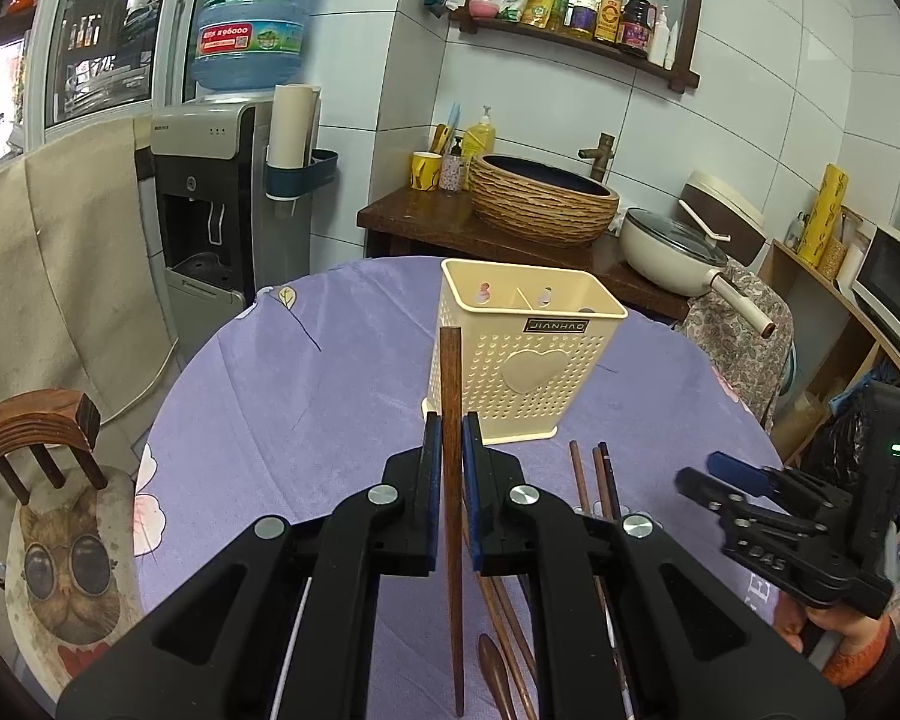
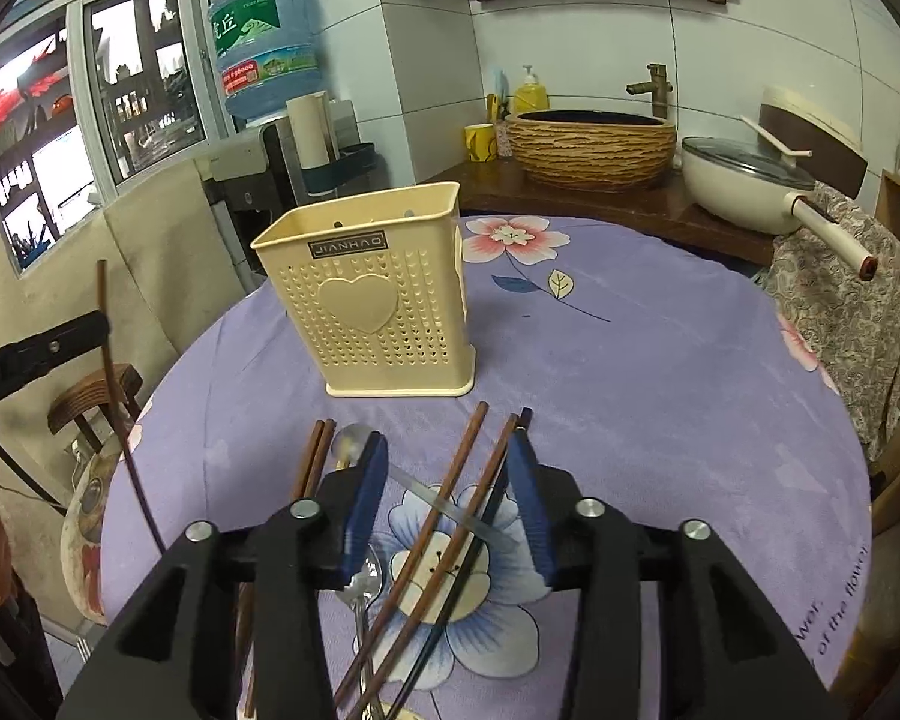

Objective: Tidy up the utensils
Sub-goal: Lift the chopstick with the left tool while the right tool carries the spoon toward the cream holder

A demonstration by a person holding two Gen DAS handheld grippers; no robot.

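While the cream utensil holder (image 1: 525, 354) stands upright at frame centre on the purple tablecloth (image 1: 306, 396), I read two compartments through its open top, split by a divider; I cannot tell whether anything lies at the bottom of either. My left gripper (image 1: 448, 438) is clamped on one brown wooden chopstick (image 1: 451, 480), which runs vertically through the lower centre of the left wrist frame, its upper end overlapping the holder's front wall. In the right wrist view, the same chopstick (image 2: 114, 384) shows at the left edge, raised off the table.

My right gripper (image 2: 444, 456) sits with its jaws spread and nothing between the pads, low over the loose utensils at lower centre: several brown chopsticks (image 2: 450, 492), one dark chopstick (image 2: 492, 510), a metal spoon (image 2: 363, 582) and a second spoon (image 2: 351, 441) lying crosswise beneath them. These lie on the cloth just in front of the holder, not touching it.

Behind the table, a woven basin (image 2: 591, 147) occupies upper centre.
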